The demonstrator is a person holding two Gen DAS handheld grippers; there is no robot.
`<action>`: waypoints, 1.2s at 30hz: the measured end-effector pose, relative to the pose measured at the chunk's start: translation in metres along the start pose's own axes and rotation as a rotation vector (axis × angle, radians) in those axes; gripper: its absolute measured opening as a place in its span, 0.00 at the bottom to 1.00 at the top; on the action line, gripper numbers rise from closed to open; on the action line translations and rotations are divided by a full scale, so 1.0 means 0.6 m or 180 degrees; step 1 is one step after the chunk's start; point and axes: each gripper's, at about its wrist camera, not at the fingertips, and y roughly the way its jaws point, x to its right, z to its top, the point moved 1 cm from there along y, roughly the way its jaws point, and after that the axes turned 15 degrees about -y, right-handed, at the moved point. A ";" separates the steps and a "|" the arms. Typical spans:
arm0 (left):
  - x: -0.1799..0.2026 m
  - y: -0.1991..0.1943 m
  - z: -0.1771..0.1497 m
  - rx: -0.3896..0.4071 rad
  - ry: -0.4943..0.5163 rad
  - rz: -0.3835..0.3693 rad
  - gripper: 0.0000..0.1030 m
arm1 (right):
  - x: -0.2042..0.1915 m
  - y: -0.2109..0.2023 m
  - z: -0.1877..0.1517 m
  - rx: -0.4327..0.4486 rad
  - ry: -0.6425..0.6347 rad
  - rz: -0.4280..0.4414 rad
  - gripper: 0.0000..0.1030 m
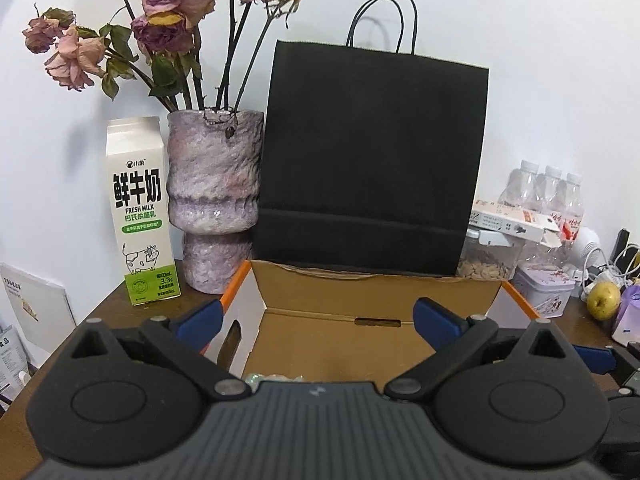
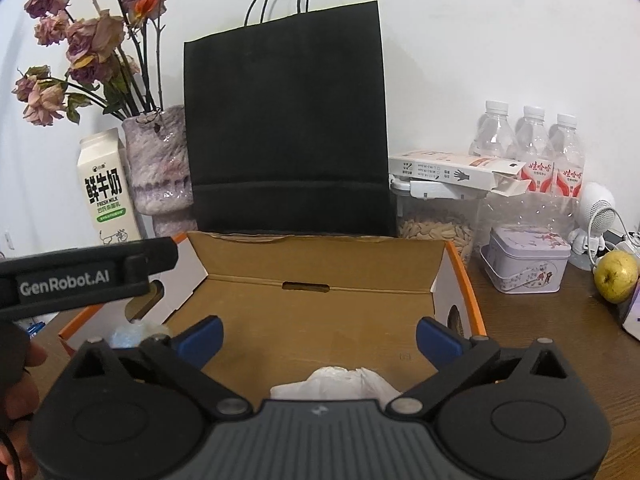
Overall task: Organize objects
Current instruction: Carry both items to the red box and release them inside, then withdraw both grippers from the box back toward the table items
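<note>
An open cardboard box [image 1: 376, 292] with orange edges stands on the wooden table, also in the right wrist view [image 2: 320, 272]. My left gripper [image 1: 318, 320] is open and empty above the box's near left part. My right gripper [image 2: 320, 338] is open and empty above the box's near side. A white crumpled bag [image 2: 340, 384] lies inside the box just under the right gripper. A clear wrapped item [image 2: 128, 334] lies at the box's left inner corner. The left gripper's body [image 2: 80, 276] shows at the left of the right wrist view.
Behind the box stand a black paper bag [image 1: 372, 160], a purple vase of dried roses [image 1: 214, 204] and a milk carton [image 1: 140, 212]. To the right are water bottles [image 2: 532, 148], a flat white box [image 2: 452, 170], a seed jar [image 2: 436, 224], a tin [image 2: 528, 260] and a yellow-green fruit [image 2: 614, 276].
</note>
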 end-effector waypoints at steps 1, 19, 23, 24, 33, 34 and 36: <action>0.000 -0.003 0.001 0.0008 -0.0001 -0.0009 1.00 | 0.000 -0.002 0.000 -0.0008 0.0001 0.0000 1.00; -0.004 -0.094 0.023 0.0244 -0.0034 -0.0086 1.00 | -0.002 -0.096 0.016 0.0256 -0.0009 -0.0035 1.00; -0.012 -0.121 0.027 0.0289 -0.0060 -0.0102 1.00 | -0.008 -0.123 0.013 0.0312 -0.0043 -0.0064 1.00; -0.014 -0.128 0.028 0.0297 -0.0063 -0.0104 1.00 | -0.010 -0.129 0.011 0.0323 -0.0059 -0.0077 1.00; -0.033 -0.179 0.025 0.0342 -0.0052 -0.0078 1.00 | -0.021 -0.202 0.000 0.0480 -0.0098 -0.0087 1.00; -0.037 -0.185 0.024 0.0342 -0.0059 -0.0073 1.00 | -0.023 -0.210 -0.002 0.0491 -0.0109 -0.0093 1.00; -0.041 -0.197 0.022 0.0336 -0.0060 -0.0066 1.00 | -0.026 -0.224 -0.006 0.0503 -0.0123 -0.0087 1.00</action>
